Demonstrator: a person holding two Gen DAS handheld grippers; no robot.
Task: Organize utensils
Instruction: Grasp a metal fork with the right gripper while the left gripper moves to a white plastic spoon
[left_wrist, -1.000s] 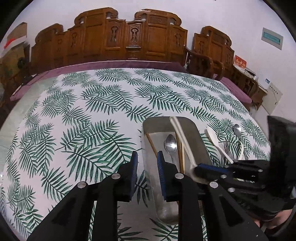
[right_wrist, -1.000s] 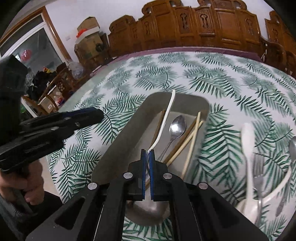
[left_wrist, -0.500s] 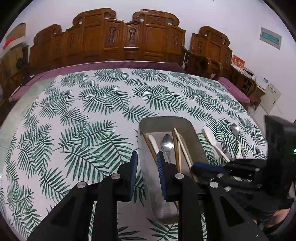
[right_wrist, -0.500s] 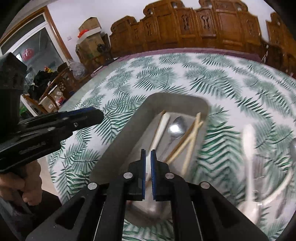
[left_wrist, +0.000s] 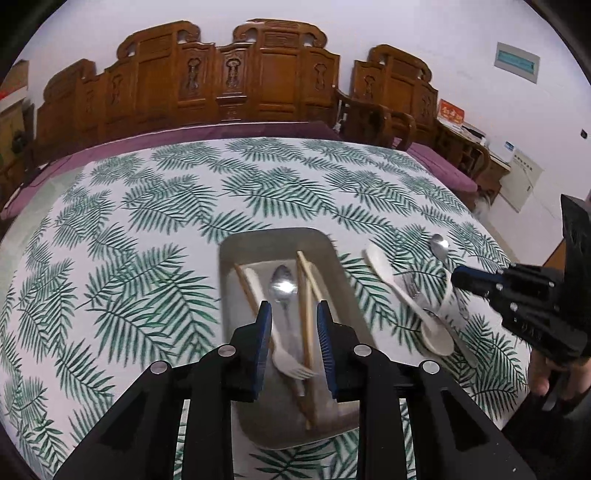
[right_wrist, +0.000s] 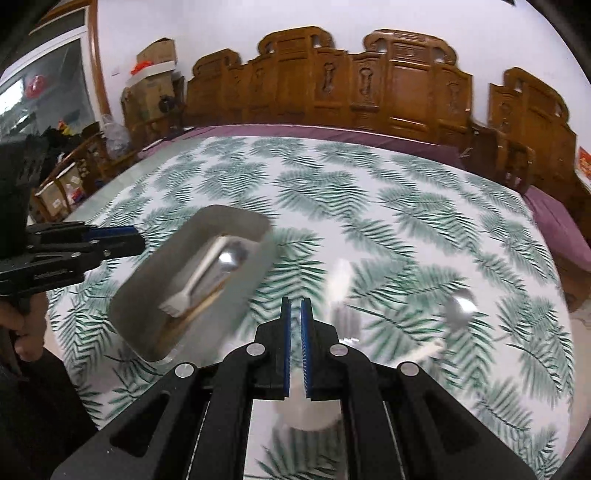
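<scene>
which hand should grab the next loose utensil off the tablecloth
Probably the right: its empty, nearly shut right gripper hangs over the loose white spoon. The left gripper, jaws opening, sits over the tray.

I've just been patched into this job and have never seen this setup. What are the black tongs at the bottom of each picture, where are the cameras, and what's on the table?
There is no robot arm: a person holds a two-finger gripper in each hand, with a fisheye camera on each looking along its fingers. One view looks over the left gripper, whose jaws are opening above the metal tray, holding nothing. The tray holds a white fork, a metal spoon and wooden chopsticks. The other view looks over the right gripper, shut and empty. Beside the tray, on the leaf-print tablecloth, lie a white spoon and more cutlery.
</scene>
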